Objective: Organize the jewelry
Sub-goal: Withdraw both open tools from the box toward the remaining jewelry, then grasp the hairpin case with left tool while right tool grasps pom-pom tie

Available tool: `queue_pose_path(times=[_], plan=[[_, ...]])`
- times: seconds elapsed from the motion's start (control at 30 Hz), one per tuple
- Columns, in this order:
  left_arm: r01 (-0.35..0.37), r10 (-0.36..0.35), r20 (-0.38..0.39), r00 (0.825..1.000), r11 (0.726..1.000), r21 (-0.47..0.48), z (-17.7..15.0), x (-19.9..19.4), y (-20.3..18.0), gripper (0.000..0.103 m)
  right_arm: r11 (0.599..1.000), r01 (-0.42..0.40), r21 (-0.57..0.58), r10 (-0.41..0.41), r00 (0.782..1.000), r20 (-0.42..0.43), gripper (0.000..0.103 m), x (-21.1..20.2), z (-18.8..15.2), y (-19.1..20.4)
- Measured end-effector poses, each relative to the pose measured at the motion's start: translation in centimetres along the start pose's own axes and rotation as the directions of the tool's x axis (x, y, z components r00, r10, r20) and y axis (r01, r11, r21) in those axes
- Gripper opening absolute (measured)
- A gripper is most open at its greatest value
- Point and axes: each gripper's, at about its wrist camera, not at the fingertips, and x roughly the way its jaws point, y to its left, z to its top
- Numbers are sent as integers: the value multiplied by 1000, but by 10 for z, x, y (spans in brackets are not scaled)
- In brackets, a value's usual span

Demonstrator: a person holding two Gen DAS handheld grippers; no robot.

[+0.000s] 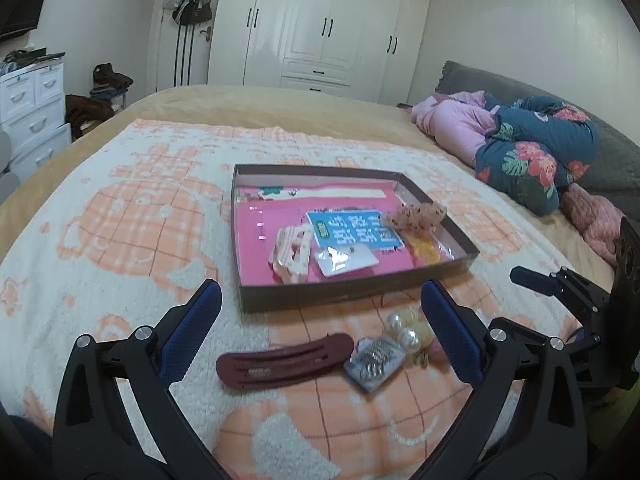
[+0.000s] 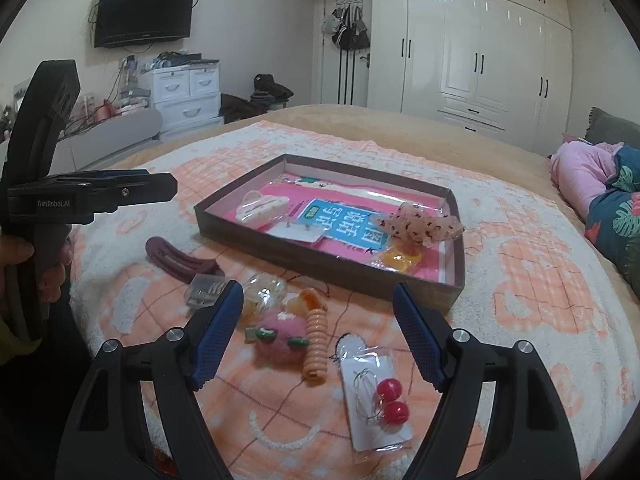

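Observation:
A shallow brown box (image 1: 320, 294) (image 2: 320, 262) with a pink floor lies on the blanket; it holds a white hair claw (image 1: 290, 254), a blue card, an earring card, a speckled scrunchie (image 2: 418, 226) and a yellow piece. My left gripper (image 1: 320, 320) is open, above a maroon hair clip (image 1: 280, 362) and a small clear box of pins (image 1: 374, 362), with pearl pieces (image 1: 404, 330) beside. My right gripper (image 2: 318, 312) is open over a pink felt piece (image 2: 280, 342), an orange spiral hair tie (image 2: 316, 344) and a card of red ball earrings (image 2: 378, 398).
The patterned orange and white blanket (image 1: 120, 220) covers a bed. Folded pink and floral bedding (image 1: 520, 148) lies at the right. White wardrobes (image 2: 480, 48) and a drawer unit (image 2: 184, 92) stand beyond the bed.

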Motion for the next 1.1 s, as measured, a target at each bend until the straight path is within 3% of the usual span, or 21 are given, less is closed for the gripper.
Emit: queue_pose_path(times=[0.4,0.53,0.67,0.73,0.8,1.0,1.03,1.1], plan=[[40,-33,-105,994,997,63,-26,0,-10,91,998,-20,-64,16,998,-62,73,10,-11,12],[70,-58,-148,987,994,78,-36,5,-13,88,996,-39,-76,32,996,-88,67,17,-15,15],[101,-82,-200,976,992,82,-44,16,-15,73,995,-54,-85,44,993,-114,61,25,-18,16],[115,-95,-225,970,990,80,-47,22,-16,73,994,-58,-92,46,991,-125,57,30,-19,17],[133,-109,-251,962,988,79,-50,29,-18,65,992,-68,-103,54,989,-138,52,34,-21,19],[175,-152,-302,941,983,51,-55,46,-20,60,987,-86,-134,64,984,-164,36,43,-25,23],[178,-155,-304,940,983,49,-55,48,-20,60,987,-80,-142,57,985,-161,30,44,-25,23],[191,-171,-303,938,981,39,-54,51,-21,60,987,-87,-136,65,985,-157,28,44,-24,21]])
